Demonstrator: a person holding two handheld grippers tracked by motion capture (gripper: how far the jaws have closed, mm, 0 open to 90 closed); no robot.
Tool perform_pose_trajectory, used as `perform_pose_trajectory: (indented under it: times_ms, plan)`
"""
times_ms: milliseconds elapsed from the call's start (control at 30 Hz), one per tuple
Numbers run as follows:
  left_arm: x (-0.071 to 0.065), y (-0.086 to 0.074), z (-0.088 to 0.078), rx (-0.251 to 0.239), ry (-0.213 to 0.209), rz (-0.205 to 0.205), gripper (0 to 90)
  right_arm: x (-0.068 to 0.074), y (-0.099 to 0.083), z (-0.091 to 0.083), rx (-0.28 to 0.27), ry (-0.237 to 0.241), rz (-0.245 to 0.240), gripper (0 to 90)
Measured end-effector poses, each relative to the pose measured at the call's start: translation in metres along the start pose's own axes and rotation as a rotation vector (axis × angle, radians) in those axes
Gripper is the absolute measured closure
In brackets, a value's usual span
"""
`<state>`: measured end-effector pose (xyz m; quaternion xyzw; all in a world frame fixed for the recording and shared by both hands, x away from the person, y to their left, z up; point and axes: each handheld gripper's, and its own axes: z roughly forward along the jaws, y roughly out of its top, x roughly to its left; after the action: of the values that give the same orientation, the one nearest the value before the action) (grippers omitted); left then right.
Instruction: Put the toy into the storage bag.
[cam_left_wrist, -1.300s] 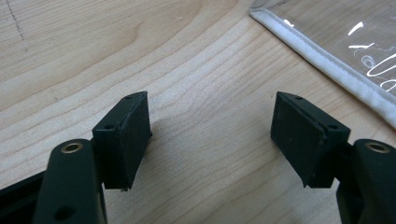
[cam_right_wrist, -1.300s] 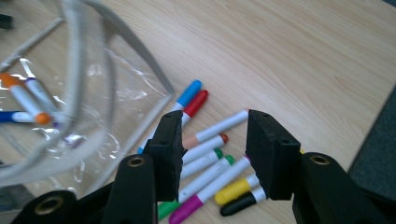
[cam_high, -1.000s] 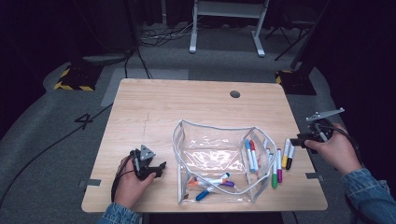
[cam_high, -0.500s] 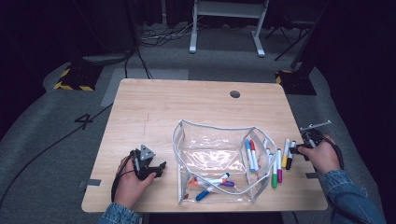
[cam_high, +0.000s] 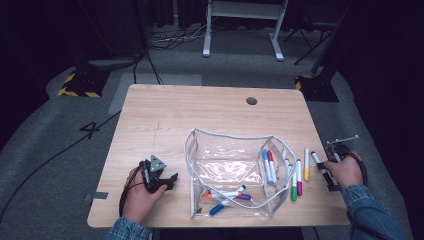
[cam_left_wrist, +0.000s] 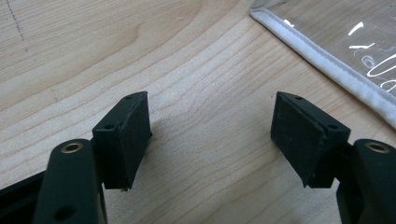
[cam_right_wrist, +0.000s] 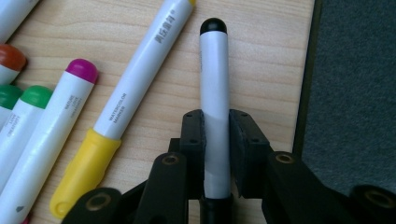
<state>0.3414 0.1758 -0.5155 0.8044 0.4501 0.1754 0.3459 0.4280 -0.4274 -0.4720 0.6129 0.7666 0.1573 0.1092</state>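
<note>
We are holding the right hand-held gripper (cam_right_wrist: 215, 140) at the right edge of the desk (cam_high: 200, 120), well to the right of the clear pouch (cam_high: 235, 172). Its two jaws are pressing on the white barrel of the black-capped marker (cam_right_wrist: 214, 107), so it is grasping this marker. In the high view the right hand-held gripper (cam_high: 326, 172) and the black-capped marker (cam_high: 320, 165) are lying just beyond the loose markers that are resting to the right of the pouch. Next to the grasped marker, on the pouch side, the yellow marker (cam_right_wrist: 126, 107) is lying on the wood, and then the magenta-capped marker (cam_right_wrist: 46, 135) and a green-capped marker (cam_right_wrist: 18, 121) are lying beside it.

We are resting the left hand-held gripper (cam_left_wrist: 210, 135) on the desk to the left of the pouch, near its white edge binding (cam_left_wrist: 327, 60). Its jaws are standing wide apart, released, with bare wood between them. In the high view the left hand-held gripper (cam_high: 167, 181) is pointing toward the pouch, apart from it.

Inside the pouch, several markers (cam_high: 225, 197) are lying near its front side, and a blue marker (cam_high: 266, 165) and a red marker (cam_high: 271, 165) are lying at its right side; whether these two are inside, we cannot tell.
</note>
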Motion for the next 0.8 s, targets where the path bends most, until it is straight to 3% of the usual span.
perform_pose_trajectory:
  times_ms: [200,400,567,800]
  plan:
    - [0.000,0.000,0.000,0.000,0.000,0.000,29.1,-0.003,-0.001,-0.006,-0.014,0.027,0.029,77.0]
    - [0.000,0.000,0.000,0.000,0.000,0.000,29.1,0.001,0.002,-0.019,-0.039,0.052,0.019,77.0]
    - [0.000,0.000,0.000,0.000,0.000,0.000,29.1,0.007,0.010,-0.042,-0.077,0.066,-0.021,77.0]
    - [0.000,0.000,0.000,0.000,0.000,0.000,29.1,0.024,0.024,-0.088,-0.143,0.091,-0.102,77.0]
